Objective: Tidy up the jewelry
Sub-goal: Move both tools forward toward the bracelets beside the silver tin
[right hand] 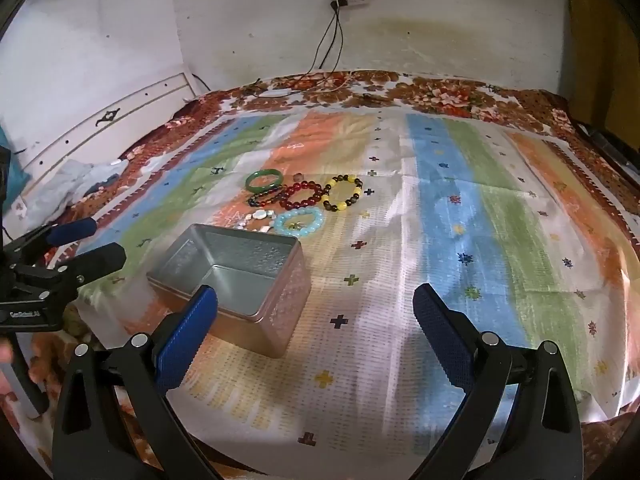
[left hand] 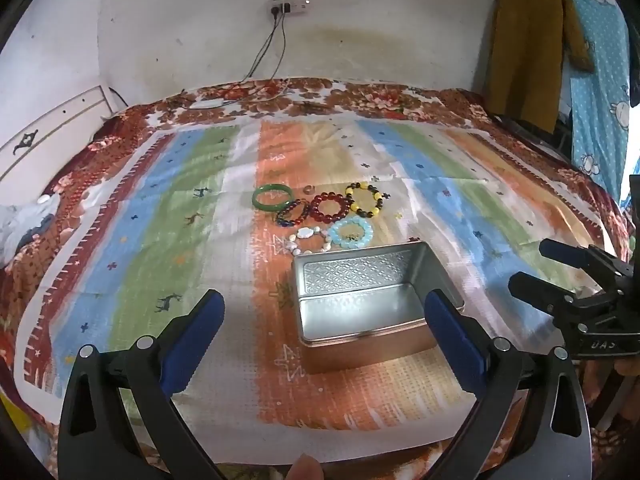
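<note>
Left gripper [left hand: 324,308]: blue-padded fingers [left hand: 200,340] spread wide, holding nothing; it hangs above the near end of the tin.
Right gripper [right hand: 316,308]: fingers [right hand: 440,340] equally wide apart and empty, over bare cloth to the right of the tin.
Tin box [left hand: 372,304]: open, lidless, nothing inside; its long axis runs away from the left wrist camera, toward the jewelry.
Open room: striped cloth [right hand: 460,208] lies bare to the right of the tin and in front of both grippers; its far edge meets a floral bedspread [right hand: 440,88] under the wall.
Jewelry: clustered just past the tin's far end, lying flat. Green bangle [left hand: 273,197] at the left, then dark multicolour bead bracelet [left hand: 292,213], red bead bracelet [left hand: 331,208], yellow-and-black bracelet [left hand: 364,200]; nearer row, white stone bracelet [left hand: 308,240] and pale blue bracelet [left hand: 351,233].
Hard to tell: a small ring-like item [left hand: 308,189] behind the red beads is too small to identify; the tin's rim hides part of the white bracelet in the right wrist view.
</note>
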The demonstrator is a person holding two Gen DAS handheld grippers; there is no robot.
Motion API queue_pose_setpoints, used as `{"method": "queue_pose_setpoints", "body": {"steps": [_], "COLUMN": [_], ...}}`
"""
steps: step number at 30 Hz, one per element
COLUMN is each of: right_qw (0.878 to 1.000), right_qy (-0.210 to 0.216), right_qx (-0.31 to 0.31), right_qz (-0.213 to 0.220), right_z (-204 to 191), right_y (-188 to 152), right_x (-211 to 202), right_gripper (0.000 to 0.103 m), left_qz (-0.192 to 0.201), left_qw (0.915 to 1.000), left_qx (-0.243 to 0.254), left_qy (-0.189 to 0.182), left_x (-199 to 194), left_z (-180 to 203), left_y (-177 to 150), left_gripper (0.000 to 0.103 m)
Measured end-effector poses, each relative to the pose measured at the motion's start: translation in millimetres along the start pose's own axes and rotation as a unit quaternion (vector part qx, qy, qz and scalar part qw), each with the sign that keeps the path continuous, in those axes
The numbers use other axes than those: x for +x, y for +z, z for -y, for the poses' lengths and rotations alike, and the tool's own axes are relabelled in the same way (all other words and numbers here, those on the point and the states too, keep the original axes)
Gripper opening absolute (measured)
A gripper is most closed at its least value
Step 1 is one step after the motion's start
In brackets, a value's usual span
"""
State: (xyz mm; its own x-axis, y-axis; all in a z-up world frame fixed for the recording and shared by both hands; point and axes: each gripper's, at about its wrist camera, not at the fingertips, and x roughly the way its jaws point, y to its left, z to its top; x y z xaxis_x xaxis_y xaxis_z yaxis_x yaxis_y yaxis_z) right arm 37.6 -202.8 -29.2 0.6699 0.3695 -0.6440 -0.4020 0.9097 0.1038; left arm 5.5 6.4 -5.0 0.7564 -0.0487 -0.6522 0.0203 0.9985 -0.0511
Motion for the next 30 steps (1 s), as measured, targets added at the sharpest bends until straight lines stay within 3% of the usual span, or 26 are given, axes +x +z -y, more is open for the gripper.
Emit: {"method": "queue_pose_setpoints", "body": {"steps": [15,22,30], "right_qw": [1.000,1.000,1.000], "right_qy": [0.015,-0.011,-0.007], "right_qx": [-0.015,-0.016,-0.015], "right_qz": [-0.006,-0.003,-0.003], "right_z": [-5.5,-5.8,-4.5], "right_y": [-0.4,-0.6,-1.1], "right_x": [1.1,1.3,1.5], "right_gripper": [0.099,0.099,0.099], "left_qz": [-0.022,-0.026,-0.027], "left_qw": [0.9996,0.9995,0.9993], "left_qx": [-0.018,-0.016,-0.020], "left_qy": [0.002,0.011,0.014], "left_x": [3.4,4.4,4.3], "left_z": [-5.3,-4.7,-7.2], "left_y": [-2.3,-2.1,-0.9], "left_gripper": [0.098,0.098,0.098]}}
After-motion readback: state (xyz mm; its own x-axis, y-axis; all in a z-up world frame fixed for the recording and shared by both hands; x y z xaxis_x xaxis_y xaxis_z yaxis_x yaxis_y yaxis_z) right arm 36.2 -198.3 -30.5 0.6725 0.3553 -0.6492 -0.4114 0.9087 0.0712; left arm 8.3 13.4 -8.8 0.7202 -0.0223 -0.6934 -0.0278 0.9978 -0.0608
